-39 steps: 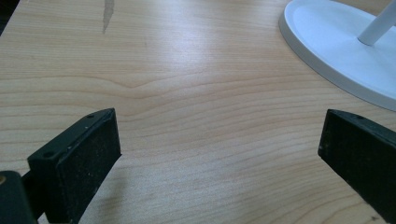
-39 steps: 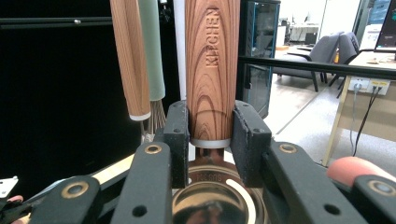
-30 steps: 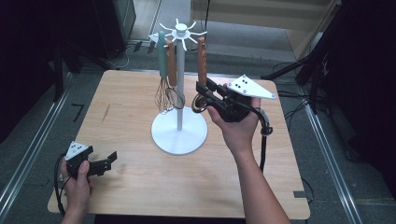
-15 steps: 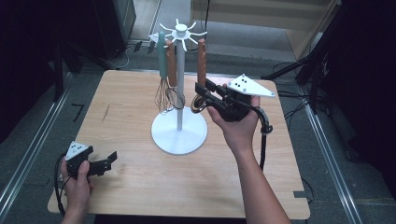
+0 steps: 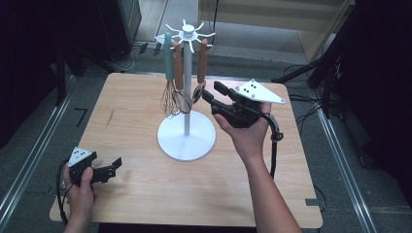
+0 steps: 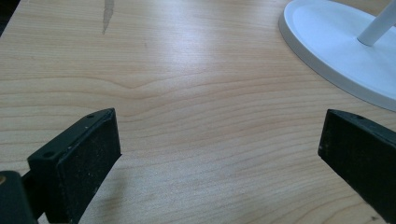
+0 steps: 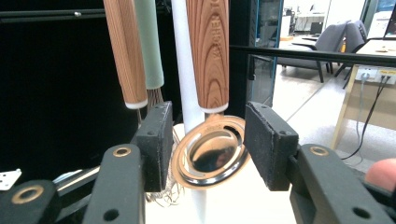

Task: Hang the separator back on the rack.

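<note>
Tabletop (image 5: 145, 194) clear around left claw (image 5: 115, 165)

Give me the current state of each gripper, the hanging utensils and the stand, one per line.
Right gripper: open, jaws either side of the copper utensil head, not clamped.
Left gripper: open, low over the table, holding nothing.
Copper-headed utensil: hanging from the stand by its wooden handle.
Whisk with green handle: hanging.
Whisk with wooden handle: hanging.
Stand: upright on its round white base.

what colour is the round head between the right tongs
Shiny copper-gold round head, best seen in the right gripper view.
</note>
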`<state>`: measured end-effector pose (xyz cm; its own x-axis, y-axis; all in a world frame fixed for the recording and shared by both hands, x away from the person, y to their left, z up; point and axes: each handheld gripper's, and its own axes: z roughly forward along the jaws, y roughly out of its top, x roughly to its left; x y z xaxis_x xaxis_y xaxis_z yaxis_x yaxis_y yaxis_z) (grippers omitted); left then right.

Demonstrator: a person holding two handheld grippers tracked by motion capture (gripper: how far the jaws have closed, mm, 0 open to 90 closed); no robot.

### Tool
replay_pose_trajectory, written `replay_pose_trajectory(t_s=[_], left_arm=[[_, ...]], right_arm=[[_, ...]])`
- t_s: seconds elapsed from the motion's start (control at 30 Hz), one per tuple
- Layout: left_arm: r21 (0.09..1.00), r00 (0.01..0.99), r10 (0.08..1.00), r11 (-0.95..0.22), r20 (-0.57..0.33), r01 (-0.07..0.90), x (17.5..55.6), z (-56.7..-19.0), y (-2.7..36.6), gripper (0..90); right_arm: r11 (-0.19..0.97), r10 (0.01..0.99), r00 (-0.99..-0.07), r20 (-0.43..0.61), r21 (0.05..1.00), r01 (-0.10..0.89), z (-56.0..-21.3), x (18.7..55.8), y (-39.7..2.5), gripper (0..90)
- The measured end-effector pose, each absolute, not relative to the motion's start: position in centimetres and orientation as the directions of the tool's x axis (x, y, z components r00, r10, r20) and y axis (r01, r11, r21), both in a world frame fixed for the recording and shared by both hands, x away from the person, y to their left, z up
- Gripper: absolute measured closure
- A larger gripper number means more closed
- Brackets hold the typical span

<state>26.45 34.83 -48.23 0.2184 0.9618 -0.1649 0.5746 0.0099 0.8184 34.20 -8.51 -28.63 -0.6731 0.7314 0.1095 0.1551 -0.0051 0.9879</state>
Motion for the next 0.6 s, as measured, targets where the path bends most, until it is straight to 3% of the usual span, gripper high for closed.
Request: replay_pose_trajectory(t_s=[0.6], left_arm=[[0.821, 0.220, 0.962, 0.005, -0.159, 0.571, 26.5, -48.3, 34.7, 0.0]], right_arm=[[0.029, 0.793, -0.602, 0.098, 0.980, 0.198, -32.3, 33.5, -10.1, 38.7]])
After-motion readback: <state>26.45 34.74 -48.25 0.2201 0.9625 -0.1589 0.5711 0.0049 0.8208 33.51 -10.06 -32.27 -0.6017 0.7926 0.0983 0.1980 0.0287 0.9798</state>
